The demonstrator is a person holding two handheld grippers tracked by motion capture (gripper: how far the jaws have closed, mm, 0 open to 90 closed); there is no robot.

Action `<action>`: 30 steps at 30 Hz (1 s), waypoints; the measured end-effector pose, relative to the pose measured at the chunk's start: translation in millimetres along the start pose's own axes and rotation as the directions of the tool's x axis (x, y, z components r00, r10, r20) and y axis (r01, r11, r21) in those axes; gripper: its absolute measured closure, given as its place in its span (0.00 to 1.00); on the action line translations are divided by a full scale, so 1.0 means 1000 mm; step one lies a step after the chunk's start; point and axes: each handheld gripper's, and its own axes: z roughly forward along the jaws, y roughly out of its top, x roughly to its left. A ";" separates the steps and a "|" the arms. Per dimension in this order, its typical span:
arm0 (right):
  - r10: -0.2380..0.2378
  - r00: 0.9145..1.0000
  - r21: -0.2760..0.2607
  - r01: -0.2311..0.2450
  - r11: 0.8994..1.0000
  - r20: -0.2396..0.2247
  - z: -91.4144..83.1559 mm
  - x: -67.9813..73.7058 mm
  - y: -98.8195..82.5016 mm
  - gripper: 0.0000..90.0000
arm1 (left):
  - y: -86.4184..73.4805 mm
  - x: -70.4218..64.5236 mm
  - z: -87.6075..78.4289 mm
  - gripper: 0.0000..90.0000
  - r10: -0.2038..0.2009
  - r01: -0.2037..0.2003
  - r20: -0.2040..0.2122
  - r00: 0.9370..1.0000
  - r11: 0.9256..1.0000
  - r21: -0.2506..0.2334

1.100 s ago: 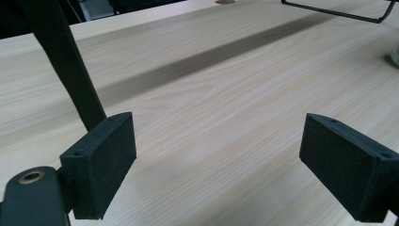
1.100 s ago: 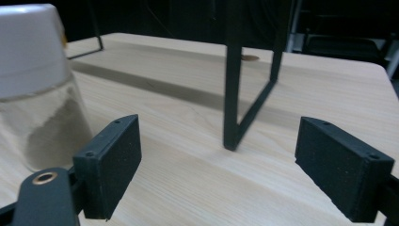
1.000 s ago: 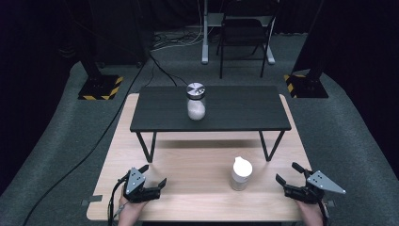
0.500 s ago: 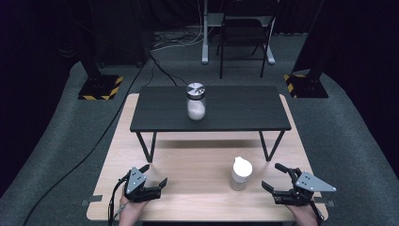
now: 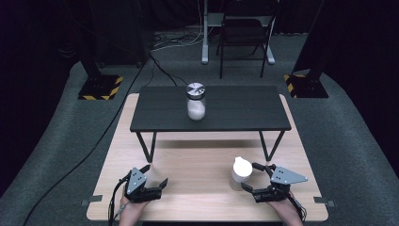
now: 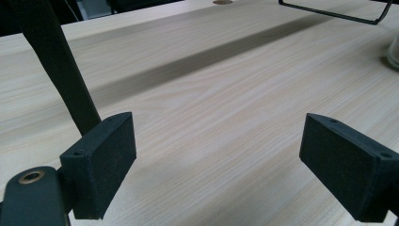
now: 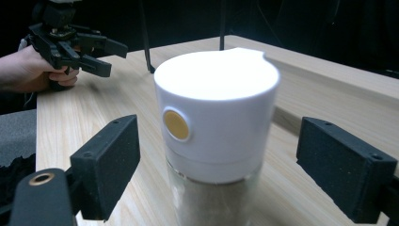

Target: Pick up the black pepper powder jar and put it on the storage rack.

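Note:
A glass jar with a white cap (image 5: 239, 171) stands on the wooden table (image 5: 197, 165) at the front right. My right gripper (image 5: 249, 176) is open right beside it. In the right gripper view the white-capped jar (image 7: 216, 117) rises between the two pads of my right gripper (image 7: 226, 165), with a gap on each side. At the front left my left gripper (image 5: 155, 175) rests open on the wood. Between the pads of my left gripper (image 6: 216, 160) there is bare wood. A second jar with a silver lid (image 5: 195, 101) stands on the low black table (image 5: 235, 113).
The low black table's thin legs (image 5: 147, 146) stand on the wooden table; one leg (image 6: 61, 66) rises just left of my left gripper. The hand holding the left gripper (image 7: 70, 47) is seen beyond the white-capped jar. Dark floor, cables and a chair (image 5: 244, 33) lie behind.
My right gripper has moved left across the table's front, up to the white-capped jar. The left gripper and both jars have stayed put.

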 end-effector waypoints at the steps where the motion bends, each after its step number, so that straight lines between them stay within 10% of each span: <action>1: 0.002 1.000 0.002 -0.002 1.000 -0.005 0.004 0.000 0.000 0.15 | 0.000 0.000 0.000 0.12 -0.001 0.001 0.000 1.000 1.000 0.000; 12: -0.006 1.000 0.052 0.005 0.999 0.026 0.025 0.006 0.004 0.32 | 0.000 0.001 0.000 0.12 0.000 0.000 0.003 1.000 1.000 0.001; 30: 0.029 0.999 0.069 -0.031 0.997 0.023 0.015 0.004 0.038 0.33 | 0.000 0.001 0.001 0.12 -0.010 0.010 0.010 1.000 1.000 0.002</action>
